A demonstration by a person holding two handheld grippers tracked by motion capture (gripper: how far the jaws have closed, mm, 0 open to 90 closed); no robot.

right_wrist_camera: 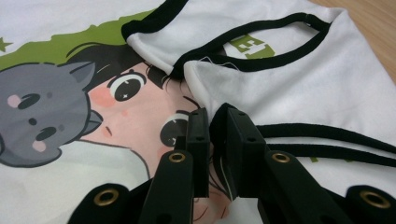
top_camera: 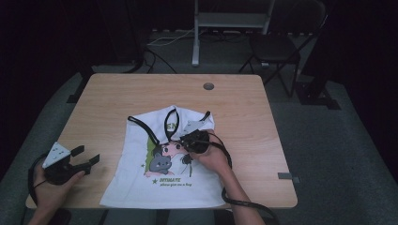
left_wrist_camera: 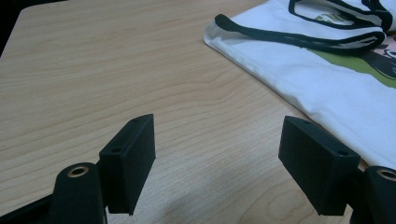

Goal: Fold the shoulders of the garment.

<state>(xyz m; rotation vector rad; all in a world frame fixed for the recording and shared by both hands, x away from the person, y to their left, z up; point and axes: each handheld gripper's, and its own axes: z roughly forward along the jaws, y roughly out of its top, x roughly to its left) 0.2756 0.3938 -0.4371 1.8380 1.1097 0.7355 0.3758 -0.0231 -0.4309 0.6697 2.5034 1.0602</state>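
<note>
The right gripper (top_camera: 196, 140) sits over the middle of a white sleeveless shirt (top_camera: 141, 183), its jaws drawn almost together and pinching a fold of the white cloth with its black trim, as the right gripper view (right_wrist_camera: 215, 140) shows. The pinched fold lies just beside the printed face of a cartoon girl (right_wrist_camera: 135, 112), with a grey cat (right_wrist_camera: 42, 116) printed to one side and the black-edged neckline (right_wrist_camera: 280, 42) looping just beyond the jaw tips. The person's right hand (top_camera: 213, 157) rests on the shirt behind the gripper, and a black cable (top_camera: 244, 202) trails back over the near edge of the tabletop (top_camera: 234, 93).

The left gripper (top_camera: 82, 159) rests near the tabletop's near left corner, held by the left hand (top_camera: 49, 185), its jaws spread wide with nothing between them. In the left gripper view (left_wrist_camera: 219, 154), bare wood (left_wrist_camera: 116, 70) lies between the two black jaws, and the shirt's left edge (left_wrist_camera: 299, 79) runs close past one jaw without touching it.

The shirt lies flat, print side up, in the near half of the tabletop, its hem at the near edge and its straps pointing toward the far edge.
</note>
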